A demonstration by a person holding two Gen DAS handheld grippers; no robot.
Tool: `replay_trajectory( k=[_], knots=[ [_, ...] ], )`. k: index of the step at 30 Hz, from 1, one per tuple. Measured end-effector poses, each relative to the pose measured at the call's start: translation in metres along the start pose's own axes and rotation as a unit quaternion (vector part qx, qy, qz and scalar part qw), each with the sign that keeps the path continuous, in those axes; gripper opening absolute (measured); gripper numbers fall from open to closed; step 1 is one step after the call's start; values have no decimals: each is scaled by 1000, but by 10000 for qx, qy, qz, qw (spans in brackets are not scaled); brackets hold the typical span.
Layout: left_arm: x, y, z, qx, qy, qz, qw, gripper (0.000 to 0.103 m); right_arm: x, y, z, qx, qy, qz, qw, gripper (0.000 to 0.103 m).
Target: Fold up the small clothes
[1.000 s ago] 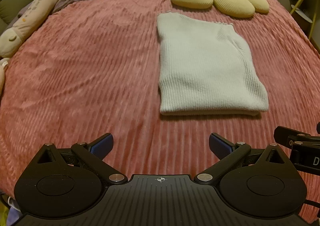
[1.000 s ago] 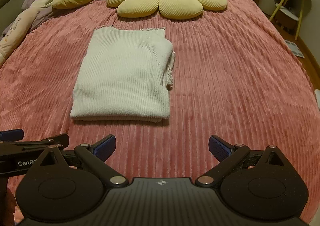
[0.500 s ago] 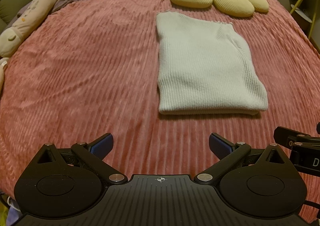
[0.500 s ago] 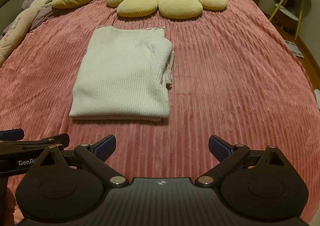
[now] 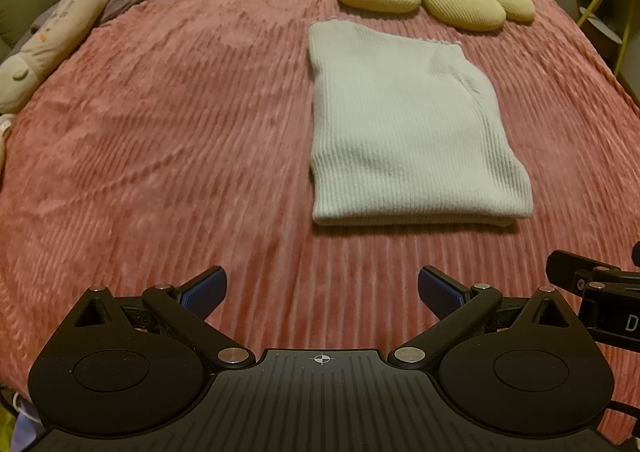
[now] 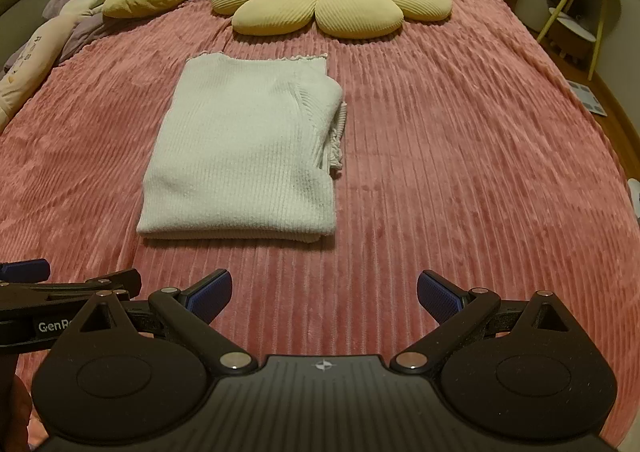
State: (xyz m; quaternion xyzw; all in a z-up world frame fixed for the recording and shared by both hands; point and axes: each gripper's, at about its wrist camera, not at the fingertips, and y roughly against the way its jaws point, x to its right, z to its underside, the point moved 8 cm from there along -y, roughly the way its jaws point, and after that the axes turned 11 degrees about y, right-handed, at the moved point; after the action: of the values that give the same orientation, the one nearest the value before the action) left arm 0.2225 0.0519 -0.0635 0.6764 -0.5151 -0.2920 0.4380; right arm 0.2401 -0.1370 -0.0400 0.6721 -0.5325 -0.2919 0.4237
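Pink ribbed bedspread (image 6: 460, 171) carries the folded white ribbed knit top (image 6: 244, 155) at centre-left of the right view, soft, light and likely floppy, best pinched at its near doubled edge, while left gripper (image 5: 322, 292) and right gripper (image 6: 324, 292) hover empty, jaws spread.
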Motion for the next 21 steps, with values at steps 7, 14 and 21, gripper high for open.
replay_trajectory(
  k=[7,14,21],
  knots=[
    [-1,-1,1,-21,13,5,10000,103,0,0,0,-4,9,-3,10000,99],
    [0,-1,1,-20,-7,24,10000,103,1,0,1,-13,4,-1,10000,99],
    [1,0,1,-4,-12,81,10000,103,1,1,1,-4,-6,-4,10000,99]
  ],
)
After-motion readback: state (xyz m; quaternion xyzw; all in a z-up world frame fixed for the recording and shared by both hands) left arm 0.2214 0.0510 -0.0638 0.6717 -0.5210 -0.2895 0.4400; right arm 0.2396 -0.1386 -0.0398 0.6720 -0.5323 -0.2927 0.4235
